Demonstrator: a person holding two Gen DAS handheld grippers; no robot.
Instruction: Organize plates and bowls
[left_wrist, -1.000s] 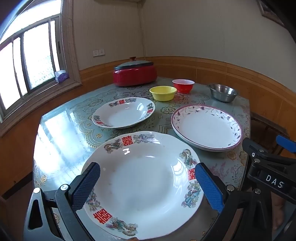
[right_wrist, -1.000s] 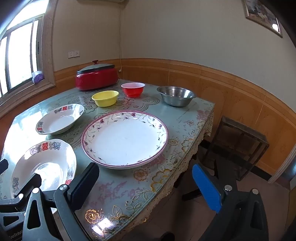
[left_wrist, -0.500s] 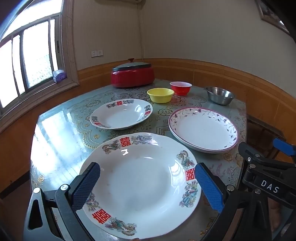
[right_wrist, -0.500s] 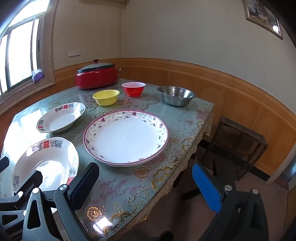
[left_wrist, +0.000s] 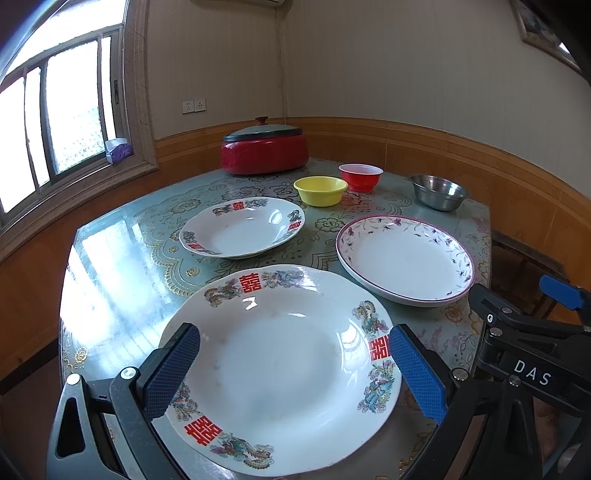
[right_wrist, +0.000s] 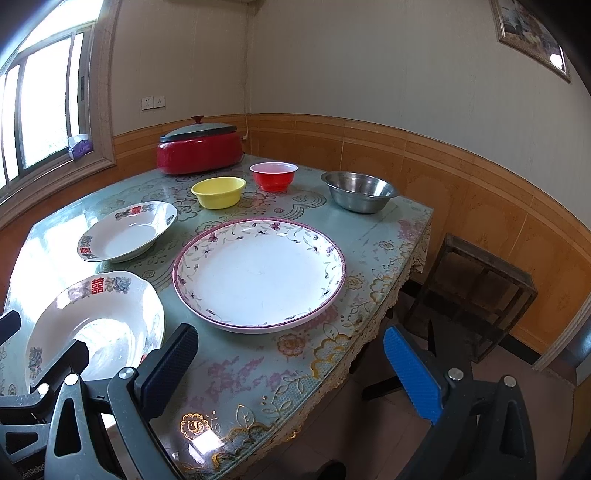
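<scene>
A large white plate with red characters (left_wrist: 280, 365) lies at the table's near edge, under my open left gripper (left_wrist: 293, 373); it also shows in the right wrist view (right_wrist: 99, 321). A smaller matching plate (left_wrist: 242, 227) lies behind it. A purple-rimmed floral plate (right_wrist: 258, 271) lies in the middle, ahead of my open, empty right gripper (right_wrist: 291, 373), which hovers over the table's near right corner. A yellow bowl (right_wrist: 218, 192), a red bowl (right_wrist: 273, 176) and a steel bowl (right_wrist: 360, 191) stand at the back.
A red lidded cooker (left_wrist: 264, 149) stands at the far edge by the wall. The glass-topped table (right_wrist: 391, 240) ends at the right, with a dark wooden stool (right_wrist: 480, 291) beside it. A window sill (left_wrist: 74, 181) runs along the left.
Both grippers have pulled back and risen slightly, so the plates and bowls sit a little farther away in both views. Nothing on the table has moved.
</scene>
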